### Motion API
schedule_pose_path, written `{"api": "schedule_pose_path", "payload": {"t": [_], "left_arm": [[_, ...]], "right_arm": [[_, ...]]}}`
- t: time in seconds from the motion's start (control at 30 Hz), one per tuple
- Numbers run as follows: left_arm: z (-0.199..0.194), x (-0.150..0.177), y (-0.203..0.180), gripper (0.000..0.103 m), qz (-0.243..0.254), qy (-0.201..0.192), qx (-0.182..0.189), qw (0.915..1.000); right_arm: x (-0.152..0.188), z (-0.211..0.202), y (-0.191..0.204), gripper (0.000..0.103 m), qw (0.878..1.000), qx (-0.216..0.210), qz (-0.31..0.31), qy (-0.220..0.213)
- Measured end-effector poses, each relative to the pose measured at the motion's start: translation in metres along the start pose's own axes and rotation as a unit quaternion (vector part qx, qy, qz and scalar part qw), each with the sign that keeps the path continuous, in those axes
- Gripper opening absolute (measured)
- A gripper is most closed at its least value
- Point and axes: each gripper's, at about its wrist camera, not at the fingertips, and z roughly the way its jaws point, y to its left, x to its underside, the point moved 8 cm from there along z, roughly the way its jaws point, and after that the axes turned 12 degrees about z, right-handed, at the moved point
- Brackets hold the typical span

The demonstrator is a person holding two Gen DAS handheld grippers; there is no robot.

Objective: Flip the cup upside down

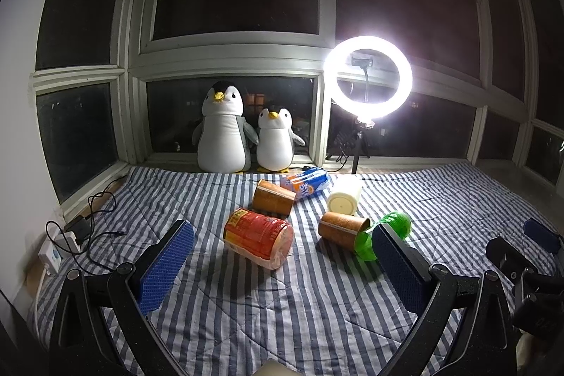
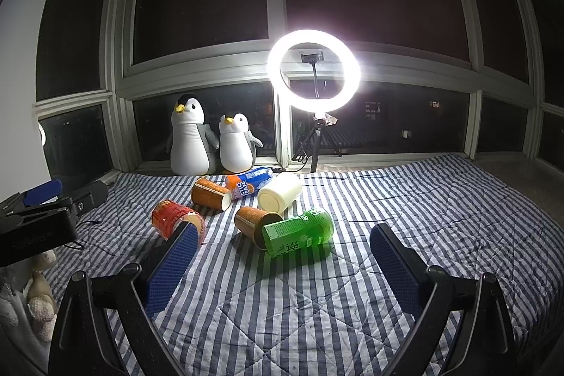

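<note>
Both grippers are hovering above a blue-and-white striped quilt [image 2: 405,199], fingers spread wide and holding nothing. The left gripper [image 1: 282,261] is framing a red labelled can [image 1: 259,238] lying on its side at the frame's centre; its print is too small to read. The right gripper [image 2: 282,265] is looking onto a green bottle [image 2: 299,231] lying just above centre, its label carrying the character "茶". Touching the bottle's left end, a brown paper cup [image 2: 253,221] is lying on its side, mouth facing the camera. A second brown paper cup [image 2: 210,193] is lying further up and left, beside a blue-and-orange bottle [image 2: 248,183] reading "TIC" and "EAN". A white plastic cup [image 2: 279,192] is lying on its side right of it. Two plush penguins [image 2: 211,138] are sitting against the window, and a lit ring light [image 2: 313,70] is glaring at upper centre.
</note>
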Motion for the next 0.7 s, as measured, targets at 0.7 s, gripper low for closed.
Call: {"api": "schedule_pose_path", "payload": {"t": [0.7], "left_arm": [[0.041, -0.003, -0.018, 0.103, 0.013, 0.048, 0.04, 0.998]], "right_arm": [[0.001, 0.006, -0.013, 0.097, 1.0, 0.009, 0.009, 0.009]]}}
